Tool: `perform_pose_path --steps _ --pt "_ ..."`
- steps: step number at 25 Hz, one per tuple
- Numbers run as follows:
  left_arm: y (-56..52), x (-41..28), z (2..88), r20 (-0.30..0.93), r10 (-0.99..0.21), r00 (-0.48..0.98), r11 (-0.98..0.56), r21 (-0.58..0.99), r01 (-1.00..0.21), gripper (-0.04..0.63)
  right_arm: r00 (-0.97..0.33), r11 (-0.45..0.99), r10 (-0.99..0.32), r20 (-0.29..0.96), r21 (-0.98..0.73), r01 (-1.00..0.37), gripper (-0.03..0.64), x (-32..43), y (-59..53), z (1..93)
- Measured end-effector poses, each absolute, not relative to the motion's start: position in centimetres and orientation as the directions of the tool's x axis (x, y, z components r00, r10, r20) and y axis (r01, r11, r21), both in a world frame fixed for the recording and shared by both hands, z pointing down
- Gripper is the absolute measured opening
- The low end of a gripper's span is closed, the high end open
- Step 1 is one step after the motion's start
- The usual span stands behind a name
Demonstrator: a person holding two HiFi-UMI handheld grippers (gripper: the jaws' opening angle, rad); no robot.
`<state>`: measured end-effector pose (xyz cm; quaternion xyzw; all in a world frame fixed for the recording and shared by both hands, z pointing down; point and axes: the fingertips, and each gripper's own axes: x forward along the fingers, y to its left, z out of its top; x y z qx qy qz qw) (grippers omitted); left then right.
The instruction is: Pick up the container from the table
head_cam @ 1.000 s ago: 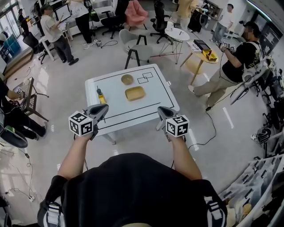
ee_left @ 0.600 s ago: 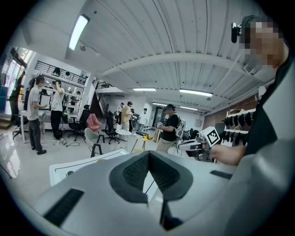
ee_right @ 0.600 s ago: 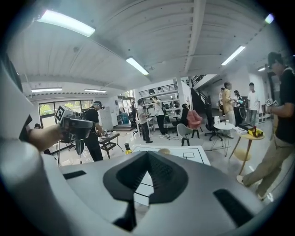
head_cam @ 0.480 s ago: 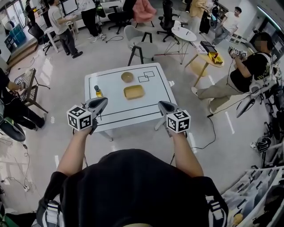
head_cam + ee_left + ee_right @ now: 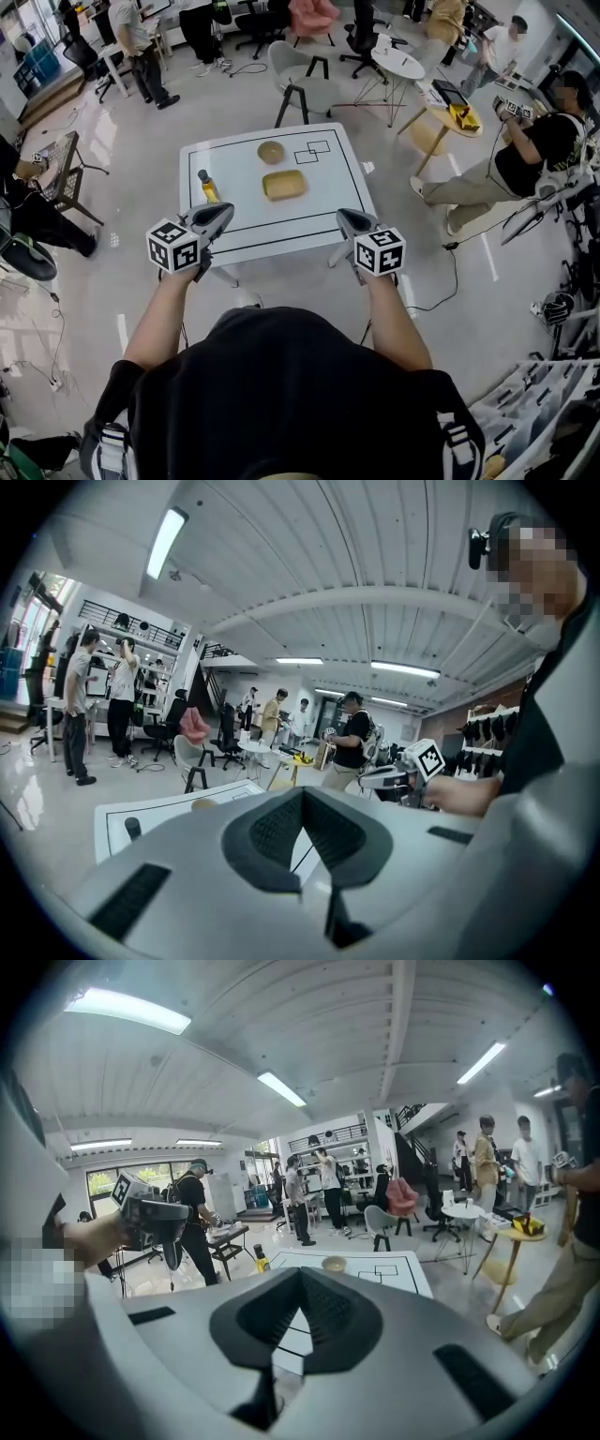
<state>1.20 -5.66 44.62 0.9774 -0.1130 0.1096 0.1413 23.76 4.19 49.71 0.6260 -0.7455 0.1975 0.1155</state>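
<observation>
Tan rectangular container (image 5: 284,185) lies at the middle of the white table (image 5: 309,225), untouched. Round bowl (image 5: 271,151) sits beyond it, small bottle (image 5: 207,187) to its left. Left gripper (image 5: 225,212) and right gripper (image 5: 343,217) hover at the near edge, jaws closed together on nothing.

One table (image 5: 319,202); on it one container (image 5: 284,185), one round bowl (image 5: 271,151), one bottle (image 5: 206,187). Two grippers: left gripper (image 5: 225,212), right gripper (image 5: 343,217).
</observation>
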Motion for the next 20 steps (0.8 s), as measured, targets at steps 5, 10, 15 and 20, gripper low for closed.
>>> perform_pose_path --steps 5,10,15,20 --pt "-5.6 1.0 44.7 0.256 -0.202 0.945 -0.929 0.255 -0.267 0.006 -0.194 0.139 -0.887 0.419 -0.157 -0.978 0.006 24.2 4.5 49.7" --pt "-6.0 2.2 44.8 0.251 -0.193 0.949 -0.932 0.256 -0.257 0.006 -0.194 0.134 -0.884 0.425 -0.166 -0.977 0.006 24.7 4.2 50.3" --pt "-6.2 3.2 45.3 0.252 -0.176 0.952 -0.933 0.265 -0.243 0.006 -0.201 0.138 -0.878 0.435 -0.171 -0.976 0.006 24.8 3.2 50.8" --pt "-7.6 3.4 46.1 0.25 -0.177 0.952 -0.928 0.279 -0.246 0.006 -0.21 0.145 -0.865 0.456 -0.174 -0.974 0.006 24.7 2.0 52.0"
